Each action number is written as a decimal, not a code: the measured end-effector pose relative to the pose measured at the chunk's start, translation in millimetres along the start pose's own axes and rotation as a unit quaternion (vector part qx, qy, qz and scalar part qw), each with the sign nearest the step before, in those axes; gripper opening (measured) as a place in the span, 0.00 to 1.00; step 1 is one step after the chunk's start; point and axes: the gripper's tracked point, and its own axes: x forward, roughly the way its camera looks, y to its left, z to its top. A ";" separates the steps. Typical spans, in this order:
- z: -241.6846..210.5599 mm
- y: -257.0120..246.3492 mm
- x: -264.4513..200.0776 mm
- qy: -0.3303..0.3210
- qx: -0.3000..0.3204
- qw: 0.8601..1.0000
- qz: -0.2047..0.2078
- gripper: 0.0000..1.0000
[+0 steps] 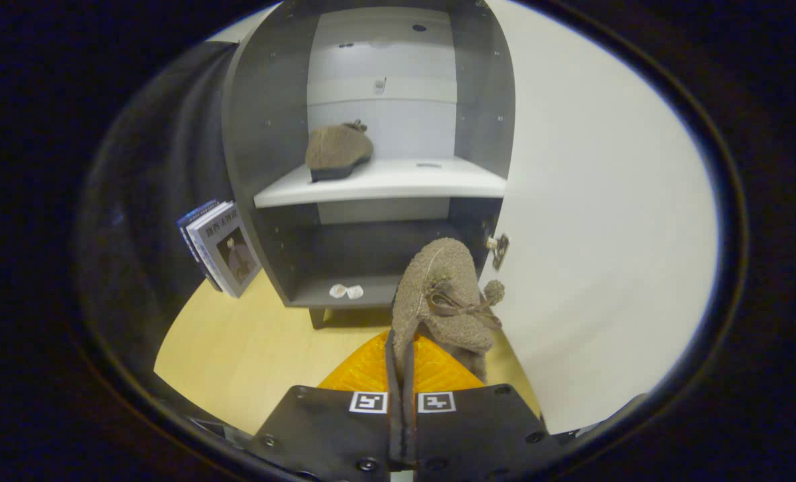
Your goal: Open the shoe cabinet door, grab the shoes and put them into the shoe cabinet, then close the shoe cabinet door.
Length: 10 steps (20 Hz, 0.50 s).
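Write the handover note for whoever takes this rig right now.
Tool: shut on the second shoe, pinching its edge; the shoe hangs just ahead of the fingers, in front of the cabinet's lower compartment.
Cabinet: door swung open beside it.
First shoe: resting on the white middle shelf.
Done: door opened, one shoe stored.
Left: place the held shoe inside, release, close the door.

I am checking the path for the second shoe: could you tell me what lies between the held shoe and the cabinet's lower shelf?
Gripper view: nothing solid; gripper shut on held shoe, open air to lower shelf, white scraps there.
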 end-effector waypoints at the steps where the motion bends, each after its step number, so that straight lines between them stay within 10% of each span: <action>1: 21.9 -1.4 -1.5 -0.016 -0.002 1.000 0.002 0.03; 10: 159.8 5.2 24.8 -0.108 -0.037 0.993 0.021 0.02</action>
